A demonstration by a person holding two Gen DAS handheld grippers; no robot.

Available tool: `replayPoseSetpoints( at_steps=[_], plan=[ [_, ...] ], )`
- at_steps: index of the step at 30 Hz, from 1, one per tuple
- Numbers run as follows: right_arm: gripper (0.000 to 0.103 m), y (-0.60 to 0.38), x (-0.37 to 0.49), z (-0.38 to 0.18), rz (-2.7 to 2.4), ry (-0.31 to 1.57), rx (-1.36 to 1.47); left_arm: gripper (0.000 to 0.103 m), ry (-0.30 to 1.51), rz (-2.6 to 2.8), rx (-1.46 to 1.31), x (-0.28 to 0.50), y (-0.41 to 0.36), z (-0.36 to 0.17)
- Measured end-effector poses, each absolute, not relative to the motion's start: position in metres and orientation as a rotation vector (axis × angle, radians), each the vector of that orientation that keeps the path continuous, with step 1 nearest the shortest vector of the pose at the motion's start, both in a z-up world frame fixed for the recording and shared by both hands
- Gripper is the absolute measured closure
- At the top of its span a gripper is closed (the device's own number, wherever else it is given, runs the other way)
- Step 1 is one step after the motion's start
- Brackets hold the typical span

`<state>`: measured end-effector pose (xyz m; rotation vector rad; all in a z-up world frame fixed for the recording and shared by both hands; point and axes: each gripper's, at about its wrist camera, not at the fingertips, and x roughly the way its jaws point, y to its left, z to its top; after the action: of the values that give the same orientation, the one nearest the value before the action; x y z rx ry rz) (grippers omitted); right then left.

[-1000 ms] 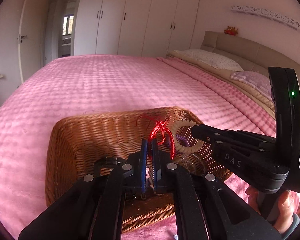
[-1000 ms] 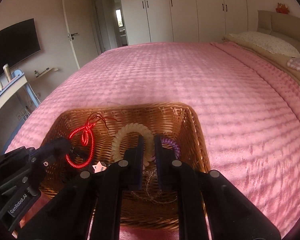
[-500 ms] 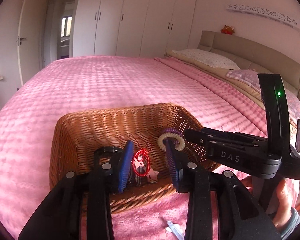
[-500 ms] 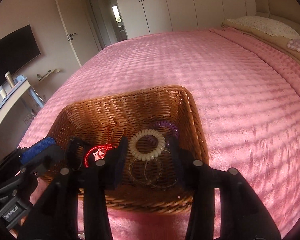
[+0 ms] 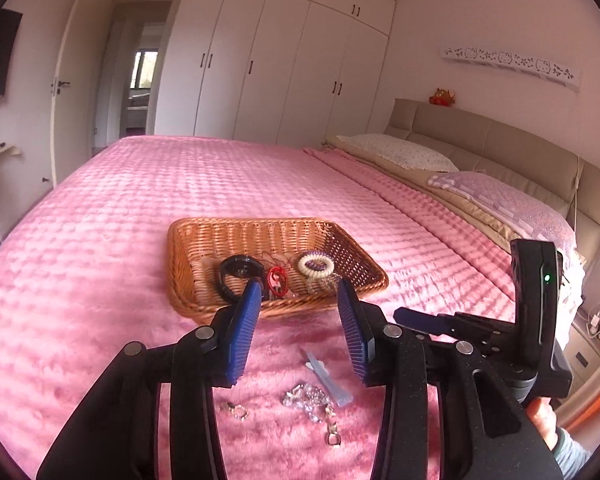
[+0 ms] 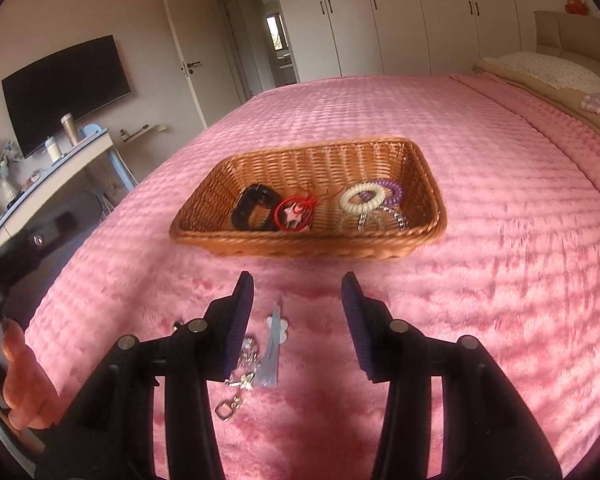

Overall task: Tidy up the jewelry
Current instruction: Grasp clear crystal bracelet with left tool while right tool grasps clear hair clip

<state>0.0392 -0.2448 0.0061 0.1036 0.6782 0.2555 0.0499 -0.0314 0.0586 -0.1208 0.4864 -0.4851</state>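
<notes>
Your left hand-held gripper and right hand-held gripper are both spread wide, holding nothing, just short of the rectangular brown wicker basket. Inside it lie a black band, a red cord loop and a cream spiral tie. Before the basket, on the pink bed, lie a pale hair clip and a silver chain.

woven wicker basket; plush fuzzy bedspread; shiny metal chain

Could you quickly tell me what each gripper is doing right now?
Left gripper: open, holding nothing.
Right gripper: open, holding nothing.
</notes>
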Motion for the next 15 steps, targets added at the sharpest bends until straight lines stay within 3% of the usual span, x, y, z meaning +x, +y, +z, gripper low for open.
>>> replayPoseSetpoints(
  at_steps=[14,15],
  plan=[
    [0.061,-0.214,0.029,-0.051,0.248,0.800,0.022,0.064,0.660,-0.459,-0.219,0.041,0.004,-0.007],
    [0.065,-0.213,0.031,-0.054,0.241,0.809,0.019,0.064,0.674,-0.464,-0.220,0.044,0.005,-0.010]
  ],
)
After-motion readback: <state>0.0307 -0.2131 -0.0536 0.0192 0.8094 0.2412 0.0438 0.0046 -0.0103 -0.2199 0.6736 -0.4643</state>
